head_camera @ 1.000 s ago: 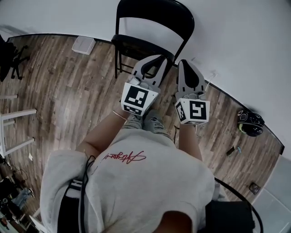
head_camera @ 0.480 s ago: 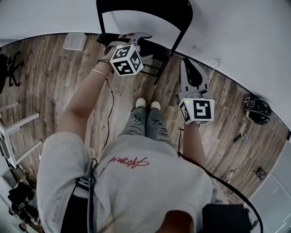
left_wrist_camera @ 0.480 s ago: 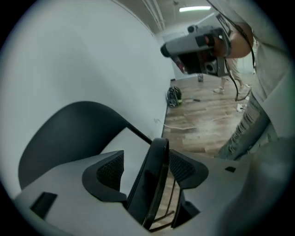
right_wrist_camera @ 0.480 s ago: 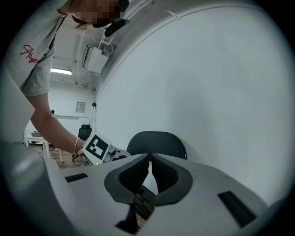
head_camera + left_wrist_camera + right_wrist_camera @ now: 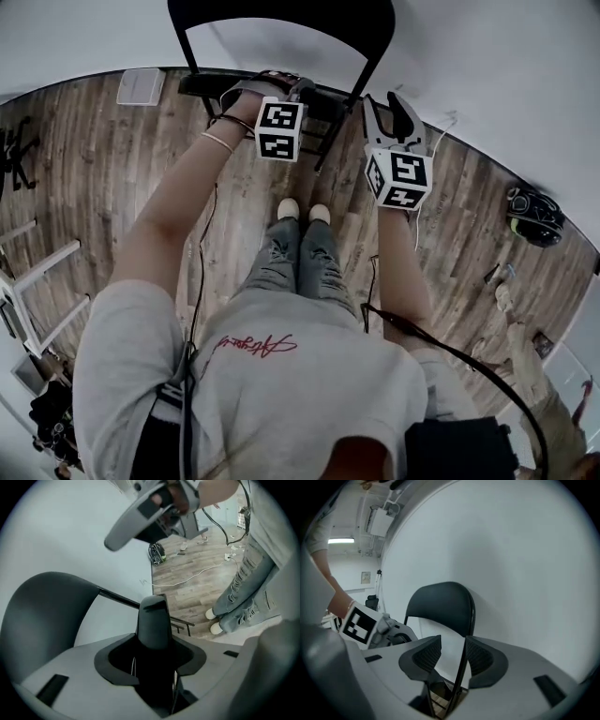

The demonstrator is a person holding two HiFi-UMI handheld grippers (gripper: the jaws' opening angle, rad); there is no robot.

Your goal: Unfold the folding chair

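Quick update: the folding chair (image 5: 281,17) is standing against the white wall (image 5: 487,56), right ahead of my shoes (image 5: 302,212) on the wood floor (image 5: 112,187).

My right gripper (image 5: 452,649) is at the chair's right side with its jaws opening. The thin black frame tube (image 5: 462,672) below the backrest (image 5: 440,604) runs up between the two ribbed pads. It sits nearer the right-hand pad and doesn't look squeezed.

My left gripper (image 5: 298,89) is down at the chair's seat (image 5: 202,84), pointing steeply down with its jaws closing. In the left gripper view I only get one dark finger (image 5: 154,625) sticking up in the middle, with the backrest curving off beside it. So honestly I can't tell if the seat edge is actually between the pads.
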